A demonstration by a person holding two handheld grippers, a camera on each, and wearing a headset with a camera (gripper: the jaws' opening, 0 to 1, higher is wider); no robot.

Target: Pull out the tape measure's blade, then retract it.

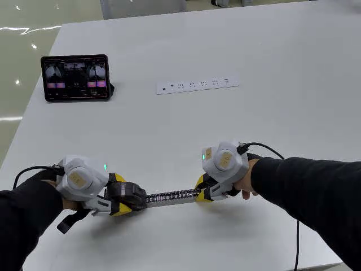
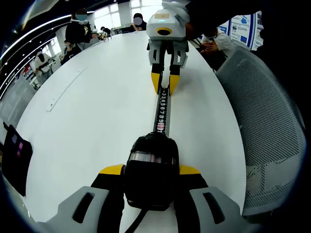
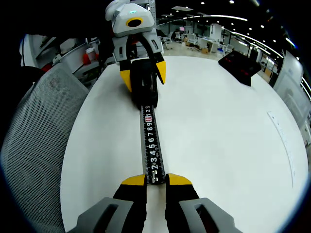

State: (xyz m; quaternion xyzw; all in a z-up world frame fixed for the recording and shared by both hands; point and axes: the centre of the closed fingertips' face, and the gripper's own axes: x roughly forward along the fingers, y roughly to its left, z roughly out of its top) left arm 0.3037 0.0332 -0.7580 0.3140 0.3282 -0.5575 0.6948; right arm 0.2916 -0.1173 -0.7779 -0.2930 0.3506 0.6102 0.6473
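The left hand-held gripper (image 2: pixel 151 171) is clenched round the black tape measure case (image 1: pixel 128 196). The right hand-held gripper (image 3: pixel 155 180) is pinched on the tip of the blade (image 3: pixel 149 141). In the head view both lie toward the 6 o'clock edge of the white tabletop (image 1: pixel 169 130). The case is on the 9 o'clock side, and a short run of blade stretches flat toward 3 o'clock.

The blade looks only partly drawn, so the pull is probably the step in hand. To do it well, the left side should hold the case low and steady on the tabletop. The right should draw straight along the blade's own line toward 3 o'clock, without lifting or rolling, so the strip neither kinks nor twists. The pinch needs to be firm, since the spring will likely tug back. For the return, walking the tip home seems safer than letting it snap.

The right gripper view shows the printed numerals face up and the yellow jaw tips closing on the blade end from either edge. In the head view that gripper's body covers this detail. The left gripper view shows the case's glossy top seated between its jaws, with a mesh chair back (image 2: pixel 265 121) at 3 o'clock. The head view alone places a tablet (image 1: pixel 75 77) at 10 o'clock and a power strip (image 1: pixel 197 85) at 12 o'clock, both well apart from the work.
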